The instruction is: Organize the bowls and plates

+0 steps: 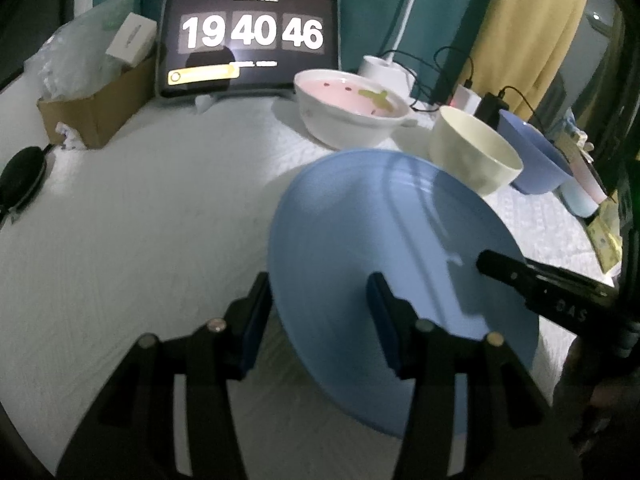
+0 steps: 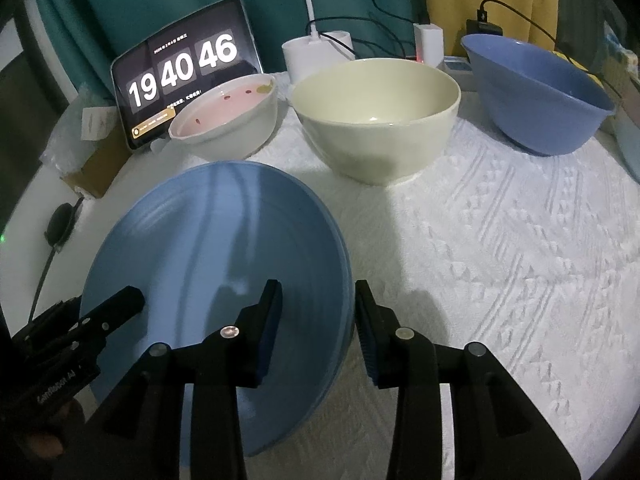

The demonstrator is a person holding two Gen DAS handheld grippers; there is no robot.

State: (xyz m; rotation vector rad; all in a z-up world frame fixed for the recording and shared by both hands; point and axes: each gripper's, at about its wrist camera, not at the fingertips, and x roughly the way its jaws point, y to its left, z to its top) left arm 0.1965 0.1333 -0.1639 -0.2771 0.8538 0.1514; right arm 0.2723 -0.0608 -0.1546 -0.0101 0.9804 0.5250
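A light blue plate point(image 1: 384, 264) point(image 2: 216, 272) lies on the white cloth. My left gripper point(image 1: 316, 316) is open, its jaws astride the plate's left rim. My right gripper point(image 2: 318, 324) is open, astride the plate's right rim. Neither pad visibly presses the rim. Each gripper shows in the other's view: the right one point(image 1: 532, 284), the left one point(image 2: 96, 316). Behind the plate stand a white bowl with pink inside point(image 1: 352, 108) point(image 2: 228, 120), a cream bowl point(image 1: 472, 152) point(image 2: 376, 116) and a dark blue bowl point(image 1: 536, 152) point(image 2: 536, 96).
A tablet clock point(image 1: 250, 36) point(image 2: 184, 68) stands at the back. A cardboard box point(image 1: 92, 108) and a black round object point(image 1: 22, 178) are at the left. A white lamp base point(image 2: 316, 54), chargers and cables lie behind the bowls. A pale cup point(image 1: 580, 196) is at far right.
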